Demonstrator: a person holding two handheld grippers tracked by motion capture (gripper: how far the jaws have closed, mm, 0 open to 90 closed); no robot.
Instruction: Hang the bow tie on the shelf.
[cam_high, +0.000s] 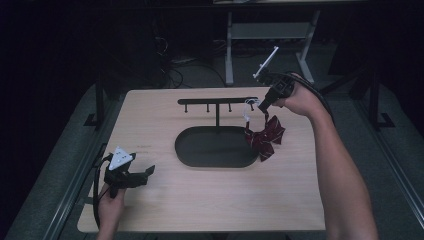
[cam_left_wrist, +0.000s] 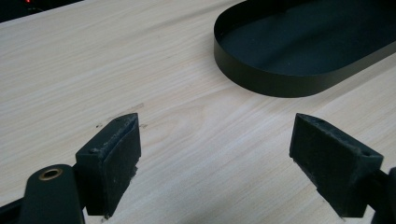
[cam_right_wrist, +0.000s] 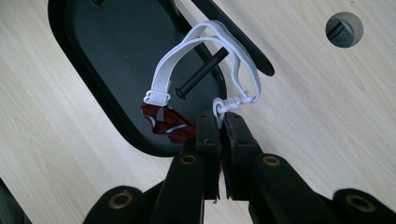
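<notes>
On the tabletop, centre, a black oval tray with a T-shaped hook stand is set. At its 3 o'clock edge a dark red bow is hung from the right gripper, jaws clamped on its white elastic strap. Left gripper is rested at 8 o'clock, jaws apart, nothing held.

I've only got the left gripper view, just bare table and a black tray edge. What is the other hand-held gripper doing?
Observer: The right hand-held gripper is shut on the white elastic strap of a dark red bow tie.
Operator: Is the strap hooked yet?
Observer: It loops around the end peg of the black rack.
Operator: Where's the bow?
Observer: It hangs by the tray's right end.
</notes>
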